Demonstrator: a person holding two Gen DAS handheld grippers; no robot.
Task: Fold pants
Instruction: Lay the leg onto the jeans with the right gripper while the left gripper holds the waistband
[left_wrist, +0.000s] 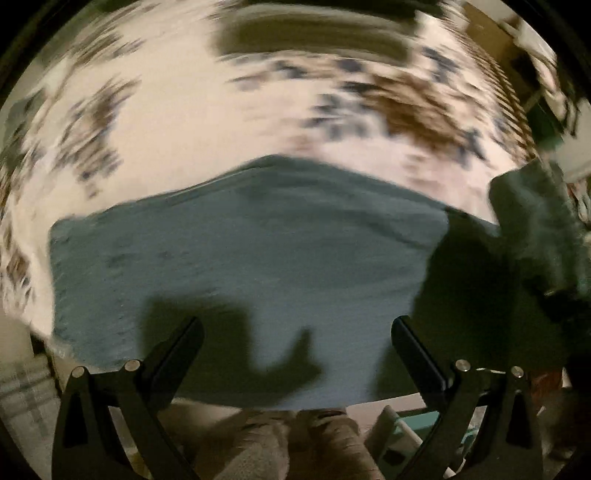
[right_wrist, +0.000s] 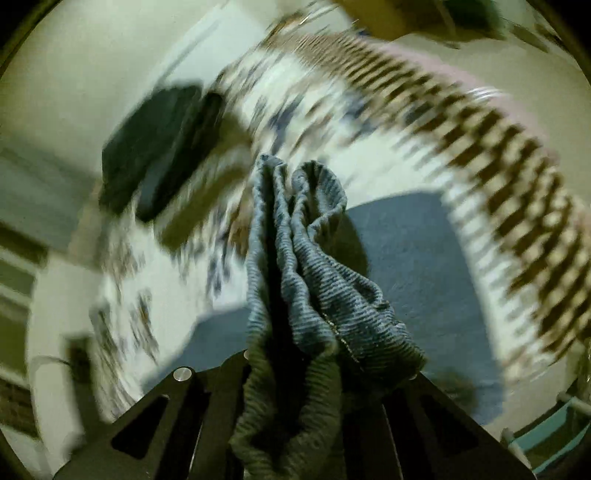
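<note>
- Closest to the right wrist camera, the right gripper (right_wrist: 295, 398) is pressed together on a bunch of the pants (right_wrist: 306, 266); the ribbed blue-grey cloth stands in thick gathered folds between its fingers and hides the tips.
- Beside it, in the left wrist view, the left gripper (left_wrist: 297, 343) is spread wide and empty, and it hangs over the flat part of the pants (left_wrist: 240, 258) without touching them, as far as I can tell.
- Under both grippers, most of the pants lie spread on a bedcover (left_wrist: 177, 140) that is pale with brown and dark blue patches; one part is lifted at the right side, where the right gripper holds it.
- Judging from the folds, the cloth is soft, rather thick and not slippery; it sags at once where nothing holds it, so it probably needs to be laid down and not dropped.
- For a clean fold I would take hold at an edge or a corner with the free gripper, opposite to the held bunch, so that the layer stays stretched.
- Farther away, a dark flat object (right_wrist: 159, 147) lies on the bedcover; it is too blurred to name.
</note>
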